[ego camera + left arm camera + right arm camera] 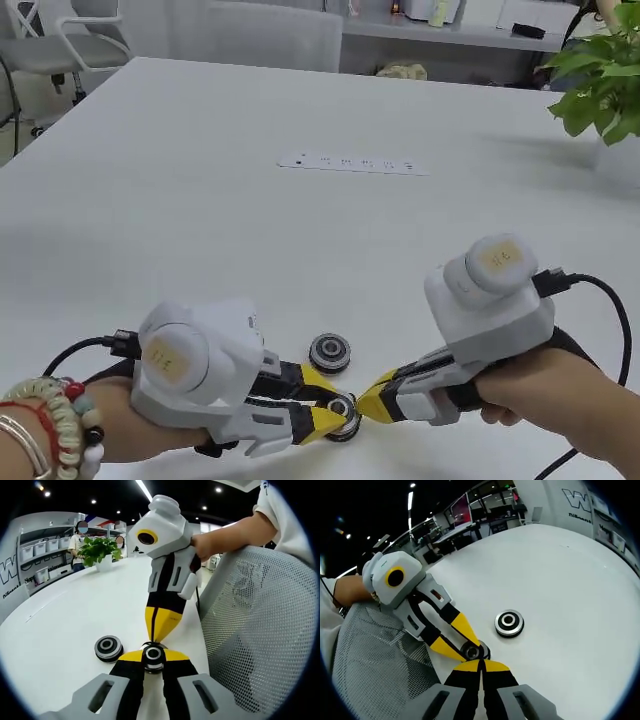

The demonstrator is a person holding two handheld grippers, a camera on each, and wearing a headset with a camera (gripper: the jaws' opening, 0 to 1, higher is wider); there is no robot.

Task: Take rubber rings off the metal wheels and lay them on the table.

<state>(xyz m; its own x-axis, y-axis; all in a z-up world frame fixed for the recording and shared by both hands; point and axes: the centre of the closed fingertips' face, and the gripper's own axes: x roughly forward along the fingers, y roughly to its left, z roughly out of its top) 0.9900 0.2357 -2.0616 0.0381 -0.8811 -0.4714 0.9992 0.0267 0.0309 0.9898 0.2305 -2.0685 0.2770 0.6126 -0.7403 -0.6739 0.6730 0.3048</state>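
Head view: left gripper (332, 412) and right gripper (364, 405) meet tip to tip at the near edge of the surface (300, 230).
Left gripper: clenched on held wheel (152, 657), one jaw on each side.
Right gripper: jaws pressed together, tips touching held wheel's rim; cannot tell if rubber is pinched.
Held wheel: between left jaws, low over surface; lifted or resting unclear.
Second wheel (509, 623): flat on surface, just beside, black ring on.

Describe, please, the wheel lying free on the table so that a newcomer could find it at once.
On the white table, look at the near edge where the left gripper and right gripper meet. Just beyond their tips lies the free wheel, flat and untouched, unlike the clamped wheel.
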